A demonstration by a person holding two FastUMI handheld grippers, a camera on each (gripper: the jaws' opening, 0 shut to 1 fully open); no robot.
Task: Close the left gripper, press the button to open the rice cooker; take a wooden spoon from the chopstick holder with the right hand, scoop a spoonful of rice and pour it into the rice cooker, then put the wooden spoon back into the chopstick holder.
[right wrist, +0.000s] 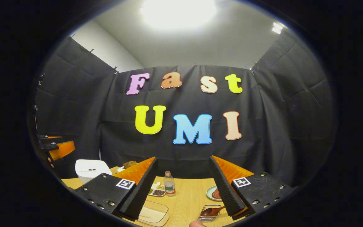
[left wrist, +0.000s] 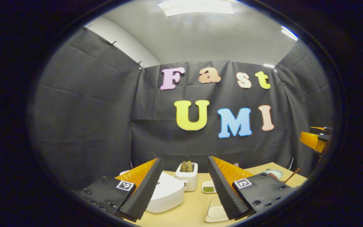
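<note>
the white rice cooker [left wrist: 165, 194] sits shut on the table [left wrist: 194, 205], just beyond the left tool [left wrist: 183, 189], whose jaws stand wide and hold nothing. the right tool [right wrist: 183, 189] is wide and empty too, above a small tray with a spoon [right wrist: 211, 211]. pressing with open jaws risks straddling the button, or sliding the cooker toward the toaster [left wrist: 187, 176].

On the table [left wrist: 197, 205], the rice cooker [left wrist: 165, 194] was placed at the left, with a toaster [left wrist: 187, 176] just behind and to its right and a small dish [left wrist: 208, 187] beside that. In the right gripper view, a bottle [right wrist: 169, 188] was set mid-table, a divided dish [right wrist: 157, 190] just left of it, a plate [right wrist: 213, 193] to its right and a clear tray [right wrist: 210, 212] holding a spoon [right wrist: 211, 211] nearer the camera.
</note>
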